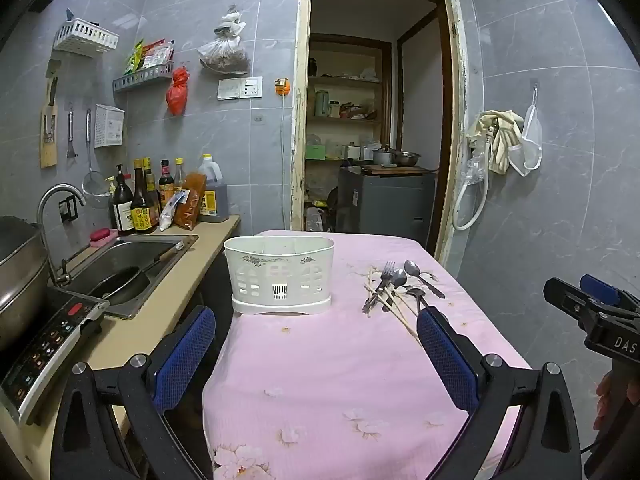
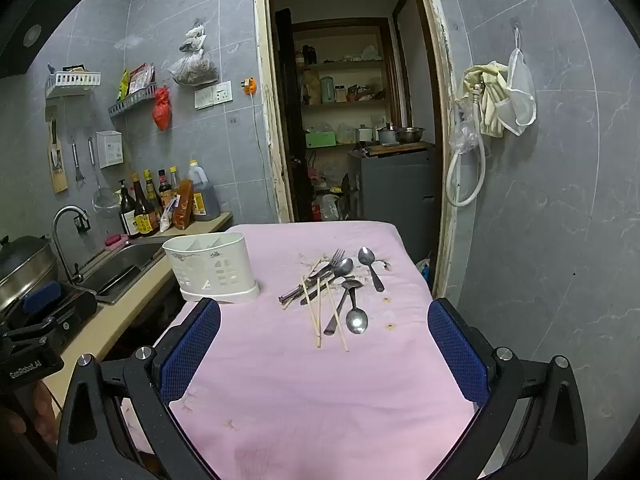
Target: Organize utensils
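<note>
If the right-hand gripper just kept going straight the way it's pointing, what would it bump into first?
Probably the utensil pile on the pink cloth. The right gripper is open, tilted slightly down, with the chopsticks and spoons lying nearest between its fingers. Depth is hard to judge, so it might touch bare cloth just short of them.

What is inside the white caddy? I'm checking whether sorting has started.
The caddy shows only bare white dividers near its rim; no handles stick out. Its lower part is hidden by the walls. The utensils lie on the cloth.

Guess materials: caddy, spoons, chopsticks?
Caddy: likely plastic, matte white, moulded cut-out vents. Spoons: probably stainless steel, polished, bowls reflecting light. Chopsticks: look like wood or bamboo, pale tan, dull; can't tell which.
</note>
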A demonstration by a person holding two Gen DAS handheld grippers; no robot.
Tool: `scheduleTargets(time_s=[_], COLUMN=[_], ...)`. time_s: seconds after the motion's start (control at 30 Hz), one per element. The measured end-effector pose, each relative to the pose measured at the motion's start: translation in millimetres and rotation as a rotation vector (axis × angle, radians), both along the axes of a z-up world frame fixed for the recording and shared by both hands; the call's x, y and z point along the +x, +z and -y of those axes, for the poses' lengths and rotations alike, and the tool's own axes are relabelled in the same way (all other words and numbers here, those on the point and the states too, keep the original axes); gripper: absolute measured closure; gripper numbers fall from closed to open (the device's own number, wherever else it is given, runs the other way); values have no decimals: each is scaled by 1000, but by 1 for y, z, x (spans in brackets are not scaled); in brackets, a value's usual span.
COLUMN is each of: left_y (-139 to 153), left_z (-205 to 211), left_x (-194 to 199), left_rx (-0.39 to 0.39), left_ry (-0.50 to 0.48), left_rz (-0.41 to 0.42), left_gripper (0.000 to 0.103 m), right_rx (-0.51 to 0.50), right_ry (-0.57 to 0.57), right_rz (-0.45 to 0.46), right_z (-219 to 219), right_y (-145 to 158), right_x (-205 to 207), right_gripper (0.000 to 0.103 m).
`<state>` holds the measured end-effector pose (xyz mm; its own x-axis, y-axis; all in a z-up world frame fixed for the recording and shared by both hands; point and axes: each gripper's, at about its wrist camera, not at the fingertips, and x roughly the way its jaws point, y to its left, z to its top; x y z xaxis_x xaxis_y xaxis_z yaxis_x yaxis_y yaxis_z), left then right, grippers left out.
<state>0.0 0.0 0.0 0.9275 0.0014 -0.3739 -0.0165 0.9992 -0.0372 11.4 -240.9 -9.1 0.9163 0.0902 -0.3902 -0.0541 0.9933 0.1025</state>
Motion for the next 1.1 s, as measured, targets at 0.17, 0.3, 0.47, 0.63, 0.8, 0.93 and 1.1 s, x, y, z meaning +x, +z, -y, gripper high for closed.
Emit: scheduleTargets(time_s=[0.17, 0.3, 0.47, 0.63, 0.8, 0.93, 1.1], left_y=[0, 0, 0, 0, 0, 0, 0], left_z=[0, 0, 0, 0, 0, 0, 0], left_x=[0, 0, 0, 0, 0, 0, 0], left_rx=[3, 3, 2, 3, 2, 3, 2], left_ry=[-1, -1, -1, -1, -1, -1, -1], left_rz=[4, 3, 3, 5, 4, 4, 3], left_gripper=[1, 1, 1, 1, 1, 1, 1], right_rx=[-4, -3, -1, -1, 0, 1, 1], right_ry=[-1, 0, -1, -2, -2, -2, -3], right_rz=[3, -5, -7, -11, -12, -13, -13], right_z=[0, 0, 0, -1, 0, 1, 2], right_y=[0, 0, -1, -1, -1, 0, 0], right_x=[-1, 0, 0, 0, 0, 0, 0], right_gripper=[1, 1, 1, 1, 1, 1, 1])
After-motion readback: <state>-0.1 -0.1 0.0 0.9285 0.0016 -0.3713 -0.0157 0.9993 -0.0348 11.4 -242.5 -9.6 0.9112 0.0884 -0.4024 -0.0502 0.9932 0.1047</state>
